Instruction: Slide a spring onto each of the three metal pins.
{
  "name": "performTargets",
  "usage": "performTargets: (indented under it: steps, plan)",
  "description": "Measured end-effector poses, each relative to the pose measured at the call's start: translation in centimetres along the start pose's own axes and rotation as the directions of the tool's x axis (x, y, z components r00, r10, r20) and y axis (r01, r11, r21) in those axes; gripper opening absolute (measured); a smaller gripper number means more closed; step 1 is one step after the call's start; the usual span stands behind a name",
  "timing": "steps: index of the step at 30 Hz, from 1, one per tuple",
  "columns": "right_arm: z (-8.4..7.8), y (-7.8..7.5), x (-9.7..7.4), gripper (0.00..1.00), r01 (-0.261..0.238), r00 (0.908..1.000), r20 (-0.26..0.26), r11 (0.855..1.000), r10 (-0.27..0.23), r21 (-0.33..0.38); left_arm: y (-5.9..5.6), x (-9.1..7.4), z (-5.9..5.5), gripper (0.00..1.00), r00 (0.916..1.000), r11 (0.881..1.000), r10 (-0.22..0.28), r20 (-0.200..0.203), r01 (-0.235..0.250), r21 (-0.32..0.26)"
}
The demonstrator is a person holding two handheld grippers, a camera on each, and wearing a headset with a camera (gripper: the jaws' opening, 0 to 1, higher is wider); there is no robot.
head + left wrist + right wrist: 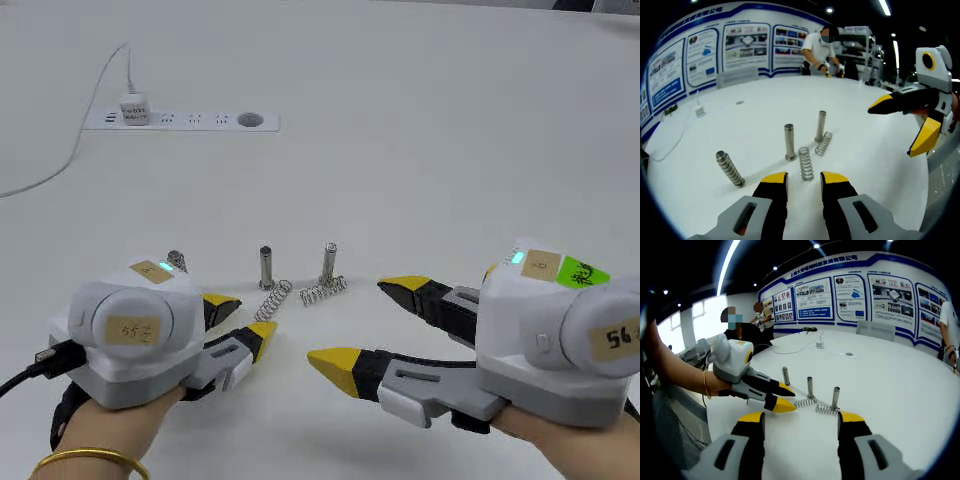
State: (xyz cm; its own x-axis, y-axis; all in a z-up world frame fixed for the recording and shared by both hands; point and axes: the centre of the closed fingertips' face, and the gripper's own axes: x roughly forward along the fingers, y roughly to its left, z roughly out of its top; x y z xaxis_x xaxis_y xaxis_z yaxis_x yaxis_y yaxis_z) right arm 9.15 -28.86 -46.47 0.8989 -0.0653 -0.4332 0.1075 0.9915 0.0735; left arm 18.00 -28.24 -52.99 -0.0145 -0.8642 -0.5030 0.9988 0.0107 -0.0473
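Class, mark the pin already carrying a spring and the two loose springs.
Sprung pin (730, 169): left gripper view, mid coils.
Near spring (806, 163): left gripper view, middle coils.
Far spring (824, 143): left gripper view, middle coils.

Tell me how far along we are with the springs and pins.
One of three looks done: the left pin wears a spring. Nothing is in hand; the left gripper and right gripper are open and empty. Left to do: the middle pin and right pin stand bare, with two loose springs lying on the table by their bases.
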Motion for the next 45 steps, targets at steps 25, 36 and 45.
performTargets:
  steps: [25, 36, 45]
  plan:
    - [-1.3, 0.3, -0.3, 0.60, 0.018, 0.9997, -0.020, 0.998, -0.016, 0.054, -0.1, 1.3, -0.3, 0.12, 0.9993, 0.999, -0.019, -0.034, 0.020, 0.045]
    - [-0.8, 0.5, -0.1, 0.60, -0.005, 1.0000, 0.006, 0.989, 0.005, 0.145, 0.0, 1.1, -0.5, 0.10, 0.9985, 0.998, -0.028, -0.048, 0.030, 0.052]
    - [0.1, 0.5, -0.2, 0.56, -0.010, 0.9992, 0.040, 0.980, 0.002, 0.197, -0.4, -0.6, 0.3, 0.10, 0.9992, 0.999, -0.039, -0.004, 0.039, 0.009]
